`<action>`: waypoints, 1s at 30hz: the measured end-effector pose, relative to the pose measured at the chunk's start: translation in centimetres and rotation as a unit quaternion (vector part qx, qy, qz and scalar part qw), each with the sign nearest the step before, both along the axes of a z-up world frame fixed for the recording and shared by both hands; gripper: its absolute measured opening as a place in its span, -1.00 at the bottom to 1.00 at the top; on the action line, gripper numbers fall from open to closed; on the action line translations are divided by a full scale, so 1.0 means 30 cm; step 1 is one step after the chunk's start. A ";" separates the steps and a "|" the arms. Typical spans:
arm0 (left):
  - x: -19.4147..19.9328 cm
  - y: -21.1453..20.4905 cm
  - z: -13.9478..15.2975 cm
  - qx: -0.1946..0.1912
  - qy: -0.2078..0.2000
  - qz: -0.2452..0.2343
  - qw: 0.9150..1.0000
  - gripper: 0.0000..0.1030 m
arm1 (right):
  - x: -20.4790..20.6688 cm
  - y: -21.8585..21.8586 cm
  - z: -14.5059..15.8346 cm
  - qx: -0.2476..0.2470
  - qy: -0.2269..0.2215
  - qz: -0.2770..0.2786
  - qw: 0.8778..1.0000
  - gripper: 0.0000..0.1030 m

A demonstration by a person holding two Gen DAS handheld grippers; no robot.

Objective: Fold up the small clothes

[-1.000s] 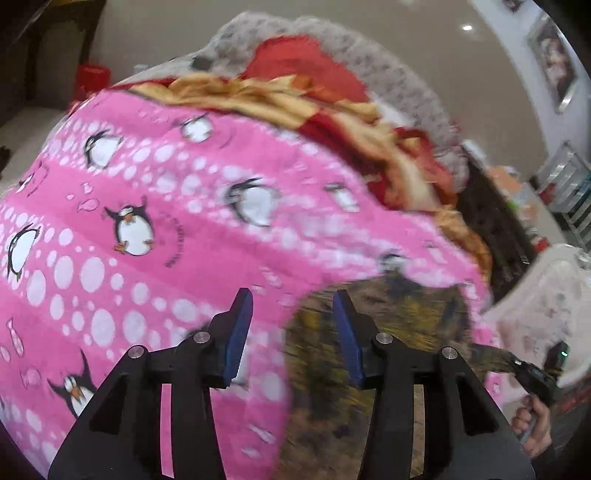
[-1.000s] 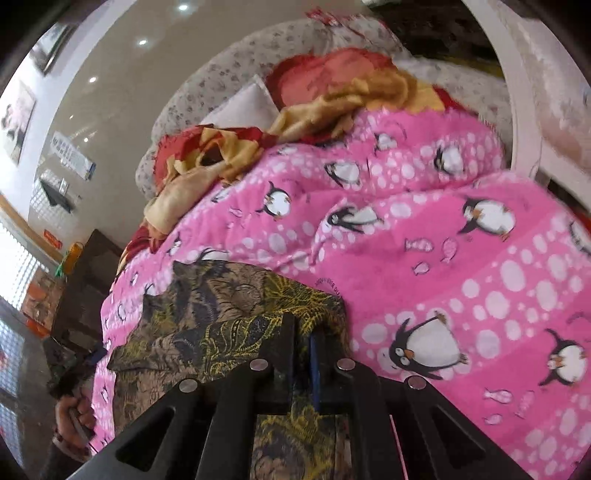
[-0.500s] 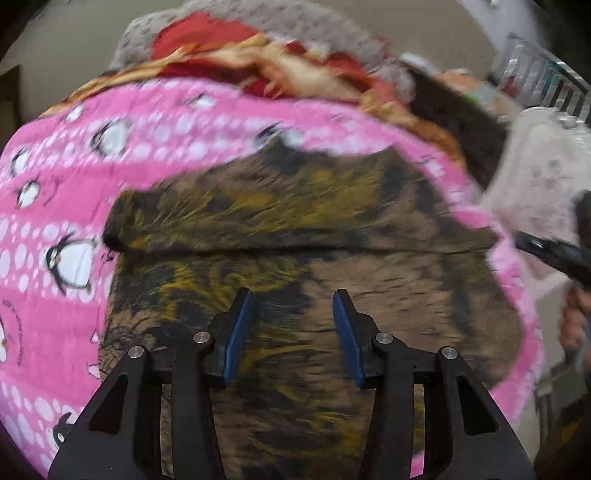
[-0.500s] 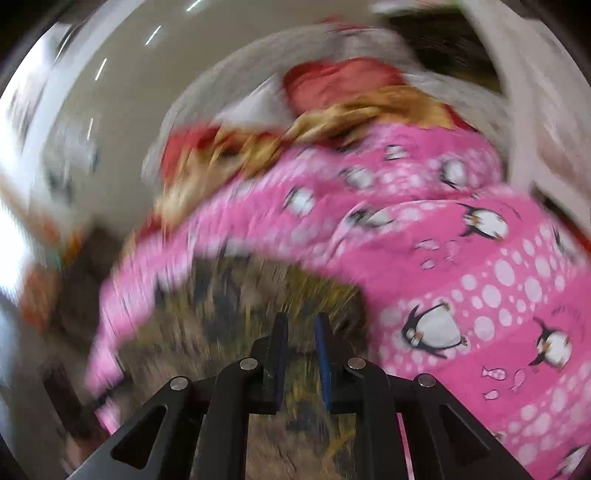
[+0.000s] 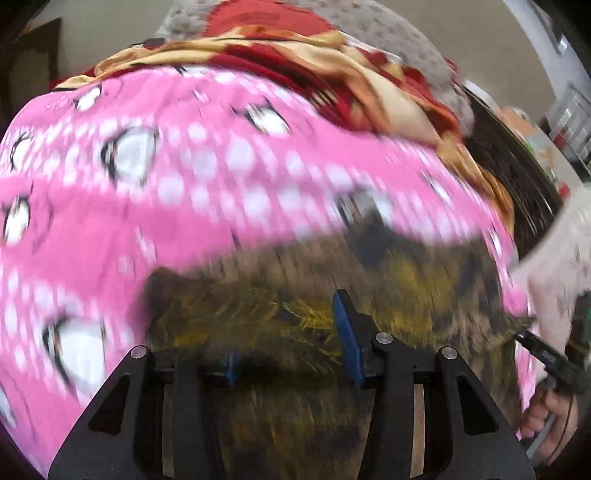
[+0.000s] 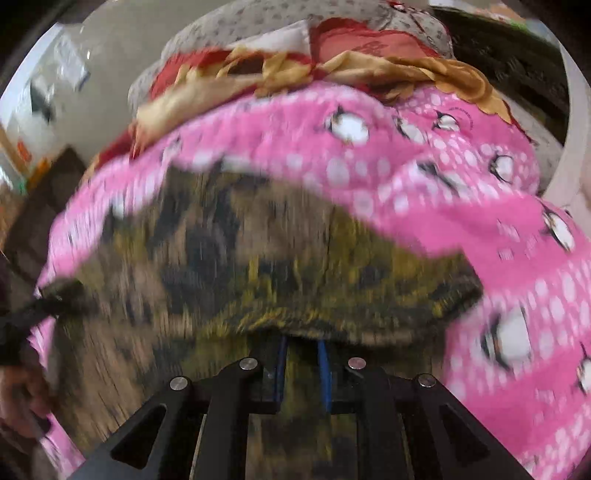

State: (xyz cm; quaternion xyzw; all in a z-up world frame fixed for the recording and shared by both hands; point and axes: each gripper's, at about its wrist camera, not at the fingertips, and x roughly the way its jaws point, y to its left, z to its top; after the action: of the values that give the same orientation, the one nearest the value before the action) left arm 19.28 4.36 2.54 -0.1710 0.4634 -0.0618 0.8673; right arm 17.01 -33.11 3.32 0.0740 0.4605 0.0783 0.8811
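A dark brown garment with a yellow leaf print (image 5: 388, 280) lies partly folded on the pink penguin blanket (image 5: 184, 206). My left gripper (image 5: 284, 328) hovers low over its near left part with jaws apart. The garment's folded edge covers the tip of its left finger; the right pad (image 5: 347, 332) shows in full. In the right wrist view the same garment (image 6: 240, 236) fills the middle. My right gripper (image 6: 302, 343) has its blue pads a narrow gap apart, tips tucked under the garment's folded edge (image 6: 332, 317), not pressing on it. Both views are blurred.
A crumpled red and yellow cloth (image 5: 332, 62) and a grey dotted cushion (image 6: 258, 22) lie at the blanket's far end. A hand (image 5: 550, 413) holds the other gripper at the right edge. A white chair back (image 5: 561, 258) stands close on the right.
The right gripper was shut on the garment's edge and has parted its pads. Both grippers have swung in low over the garment, whose folded edge now lies over their fingertips.
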 end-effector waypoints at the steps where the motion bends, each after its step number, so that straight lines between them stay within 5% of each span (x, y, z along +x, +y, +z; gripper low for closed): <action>1: 0.040 0.029 0.025 -0.001 -0.005 0.019 1.000 -0.16 | 0.029 -0.011 0.035 0.010 -0.021 0.002 1.000 -0.74; 5: 0.050 0.110 0.143 -0.009 -0.054 0.060 0.997 -0.16 | 0.030 -0.062 0.170 0.030 -0.114 -0.009 0.993 -0.73; 11: -0.050 0.013 0.155 0.006 -0.088 0.009 0.996 -0.16 | -0.038 0.001 0.170 0.004 -0.112 0.001 0.994 -0.73; 14: -0.034 -0.117 0.085 0.070 -0.088 -0.037 0.993 -0.16 | -0.034 0.099 0.131 -0.047 -0.095 0.012 0.994 -0.73; 17: 0.008 -0.139 -0.024 0.129 -0.062 -0.027 0.989 -0.16 | 0.006 0.147 0.041 -0.091 -0.065 0.003 0.994 -0.24; 19: 0.014 -0.095 -0.076 0.102 -0.059 -0.019 0.993 -0.15 | 0.036 0.140 -0.040 -0.116 -0.036 -0.010 0.993 -0.06; 22: 0.012 -0.026 -0.091 0.033 -0.063 -0.008 0.997 -0.16 | 0.029 0.080 -0.110 -0.073 -0.060 -0.023 0.995 0.34; 24: 0.011 -0.014 -0.094 0.021 -0.065 -0.006 0.998 -0.16 | 0.044 0.026 -0.132 -0.021 -0.049 -0.033 0.998 0.50; 27: 0.001 -0.010 -0.092 0.022 -0.065 -0.006 0.998 -0.16 | 0.059 0.013 -0.128 -0.009 -0.038 -0.027 0.999 0.55; 30: -0.001 -0.025 -0.074 0.037 -0.053 -0.012 0.998 -0.15 | 0.033 0.059 -0.061 -0.060 -0.050 -0.015 0.997 0.42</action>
State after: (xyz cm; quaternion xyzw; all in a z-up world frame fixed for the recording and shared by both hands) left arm 19.24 3.62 0.33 -0.1299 0.4204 -0.0639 0.8957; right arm 18.01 -31.34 1.50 0.0241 0.4187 0.0412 0.9069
